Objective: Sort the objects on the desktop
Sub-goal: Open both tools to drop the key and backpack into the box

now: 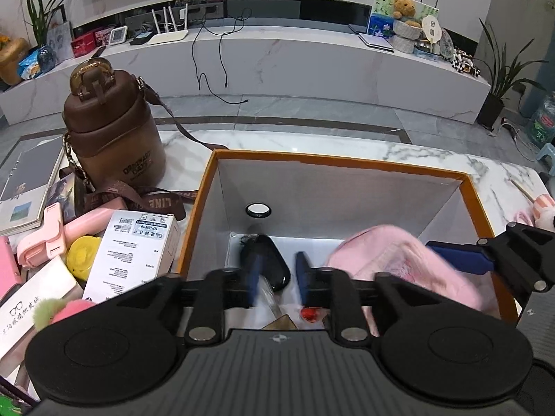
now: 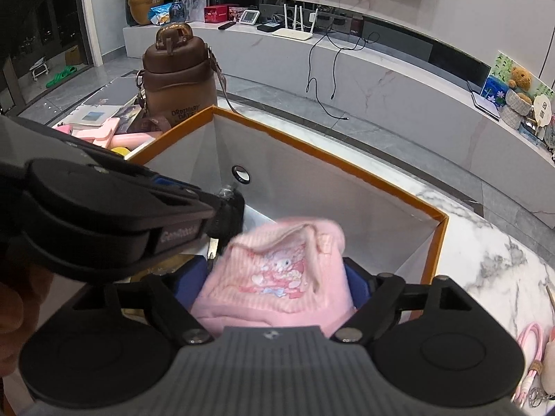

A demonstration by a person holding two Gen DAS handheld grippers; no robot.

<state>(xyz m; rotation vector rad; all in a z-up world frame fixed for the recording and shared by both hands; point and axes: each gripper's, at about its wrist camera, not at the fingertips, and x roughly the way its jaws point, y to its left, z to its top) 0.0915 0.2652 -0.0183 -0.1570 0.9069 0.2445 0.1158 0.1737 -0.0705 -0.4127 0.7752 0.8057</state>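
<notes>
Left jaws parted over black key fob, right jaws seemingly gripping pink pouch, orange-rimmed box

Even indoor light, soft shadows; fisheye bends edges; motion blur near claws; corners dark.

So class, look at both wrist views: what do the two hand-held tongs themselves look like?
Both tongs, left and right, are matte black plastic: a ribbed grey-black centre plate with a small logo, two round discs either side, angular linkage arms with silver rivets, and blue pads on the fingers. No cables or sleeves are visible.
</notes>
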